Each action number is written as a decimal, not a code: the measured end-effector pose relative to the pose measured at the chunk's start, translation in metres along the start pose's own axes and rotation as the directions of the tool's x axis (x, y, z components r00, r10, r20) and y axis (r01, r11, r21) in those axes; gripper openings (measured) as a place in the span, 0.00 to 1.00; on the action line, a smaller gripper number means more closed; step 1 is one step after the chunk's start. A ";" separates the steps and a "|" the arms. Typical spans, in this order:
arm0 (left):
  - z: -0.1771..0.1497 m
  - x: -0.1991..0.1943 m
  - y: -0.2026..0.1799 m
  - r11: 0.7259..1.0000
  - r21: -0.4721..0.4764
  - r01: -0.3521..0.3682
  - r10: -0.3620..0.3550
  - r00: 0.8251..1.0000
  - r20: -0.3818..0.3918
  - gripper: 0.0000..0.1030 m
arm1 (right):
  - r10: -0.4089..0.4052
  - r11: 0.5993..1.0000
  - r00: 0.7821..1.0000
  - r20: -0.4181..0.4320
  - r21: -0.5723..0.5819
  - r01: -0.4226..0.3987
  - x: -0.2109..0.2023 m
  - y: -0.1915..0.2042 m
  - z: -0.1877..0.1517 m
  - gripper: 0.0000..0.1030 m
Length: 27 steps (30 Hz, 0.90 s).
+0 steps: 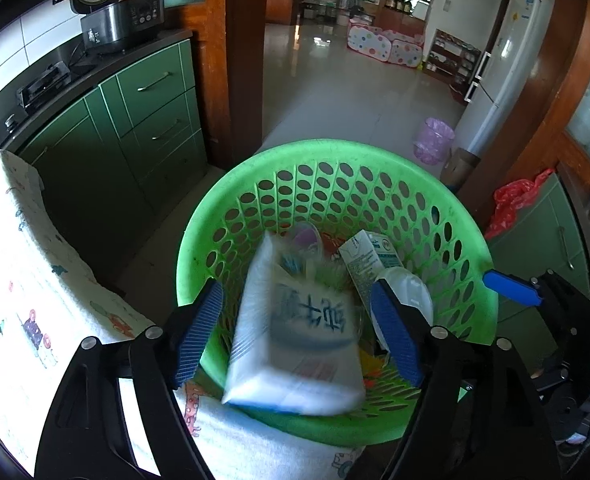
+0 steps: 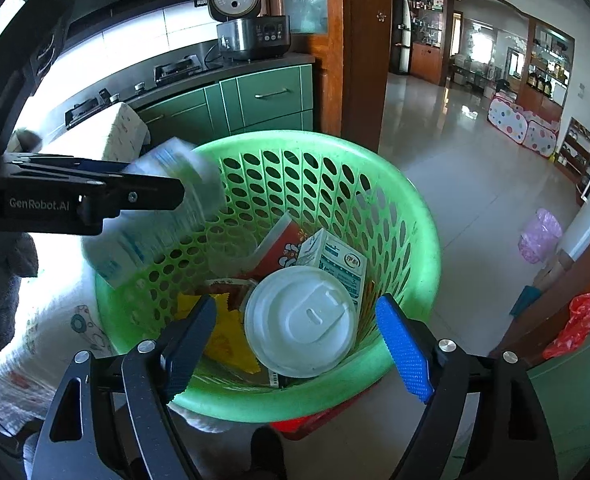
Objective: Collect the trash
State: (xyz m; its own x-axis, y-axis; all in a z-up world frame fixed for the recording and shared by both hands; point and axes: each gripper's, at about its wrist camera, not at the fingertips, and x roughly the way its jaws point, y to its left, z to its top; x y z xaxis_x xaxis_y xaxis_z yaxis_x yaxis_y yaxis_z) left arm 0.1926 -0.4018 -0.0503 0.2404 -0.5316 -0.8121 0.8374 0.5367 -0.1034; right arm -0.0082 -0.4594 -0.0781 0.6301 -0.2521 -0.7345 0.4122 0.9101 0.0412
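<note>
A green perforated basket (image 1: 327, 152) (image 2: 415, 216) holds trash: a white cup lid (image 2: 301, 320), a milk carton (image 2: 335, 268) (image 1: 365, 260), a red carton (image 2: 279, 248) and yellow wrappers (image 2: 227, 340). My left gripper (image 1: 299, 320) is open over the basket. A white tissue pack (image 1: 295, 340) with blue print is blurred between its fingers, not touching either pad; it also shows in the right wrist view (image 2: 163, 216), tilted over the basket's left rim. My right gripper (image 2: 295, 344) is open and empty above the basket's near rim.
A table with a white patterned cloth (image 1: 15, 260) lies left of the basket. Green kitchen cabinets (image 1: 135, 120) and a rice cooker (image 1: 111, 20) stand behind. A wooden door frame (image 1: 239, 60), a pink-bagged bin (image 1: 433, 140), a red bag (image 1: 515, 200) and open floor (image 1: 355, 92) lie beyond.
</note>
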 end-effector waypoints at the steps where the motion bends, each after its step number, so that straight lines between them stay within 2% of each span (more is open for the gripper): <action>1: -0.001 -0.001 0.000 1.000 -0.001 -0.001 0.001 1.000 0.001 0.74 | 0.001 1.000 1.000 0.003 0.001 -0.001 -0.001 0.000 0.000 0.77; 10: -0.011 -0.027 0.003 0.999 -0.020 -0.028 0.028 0.999 0.030 0.74 | 0.002 1.000 1.000 0.028 0.013 -0.003 -0.021 0.003 -0.002 0.78; 20: -0.036 -0.089 0.013 0.994 -0.072 -0.080 0.088 0.990 0.107 0.78 | 0.031 1.000 0.998 0.060 0.000 -0.031 -0.055 0.021 -0.012 0.83; 27: -0.068 -0.134 0.022 0.984 -0.124 -0.127 0.145 0.978 0.147 0.83 | 0.043 0.999 0.996 0.083 -0.023 -0.041 -0.083 0.041 -0.023 0.86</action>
State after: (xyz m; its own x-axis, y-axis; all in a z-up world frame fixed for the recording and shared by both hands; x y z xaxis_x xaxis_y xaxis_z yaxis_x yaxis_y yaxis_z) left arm 0.1459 -0.2741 0.0173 0.4289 -0.5389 -0.7250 0.7329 0.6768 -0.0695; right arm -0.0584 -0.3942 -0.0310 0.6995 -0.2395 -0.6733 0.3710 0.9270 0.0557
